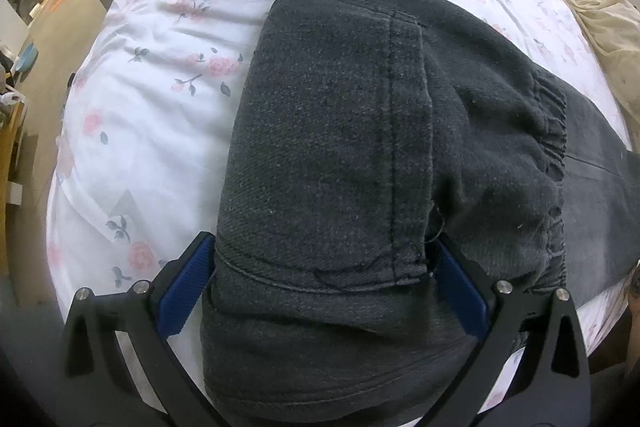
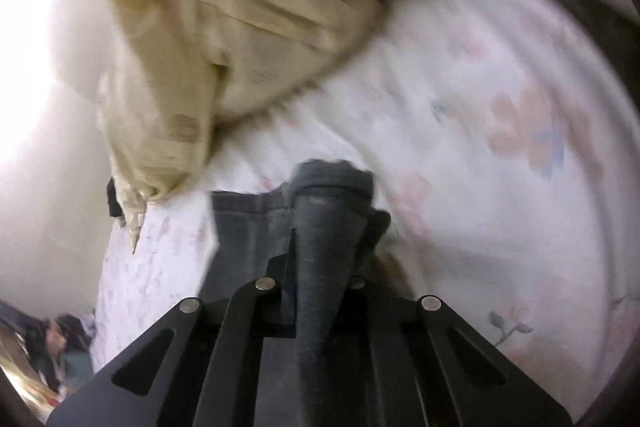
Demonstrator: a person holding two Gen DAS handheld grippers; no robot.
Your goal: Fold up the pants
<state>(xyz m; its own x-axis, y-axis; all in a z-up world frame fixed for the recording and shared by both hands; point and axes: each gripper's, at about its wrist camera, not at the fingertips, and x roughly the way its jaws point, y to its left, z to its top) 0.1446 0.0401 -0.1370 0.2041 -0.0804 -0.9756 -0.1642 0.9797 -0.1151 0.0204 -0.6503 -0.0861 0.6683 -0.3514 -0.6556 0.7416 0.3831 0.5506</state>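
Pants (image 1: pixel 340 155) spread over bed (image 1: pixel 152 99), toward near edge. Left gripper (image 1: pixel 324 267) spread wide around hem fold; right gripper (image 2: pixel 332 227) pinched on bunched cloth. Thick, soft, limp denim judged; stitched hems or waistband best gripped.

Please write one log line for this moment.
stage: mid-fold | left gripper: wide, straddling pants | right gripper: shut on pants | surface: floral sheet

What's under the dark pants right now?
The dark pants lie on the floral bedsheet, which shows all around them. Their own lower layers are covered by the folded top layer, so anything between cannot be seen.
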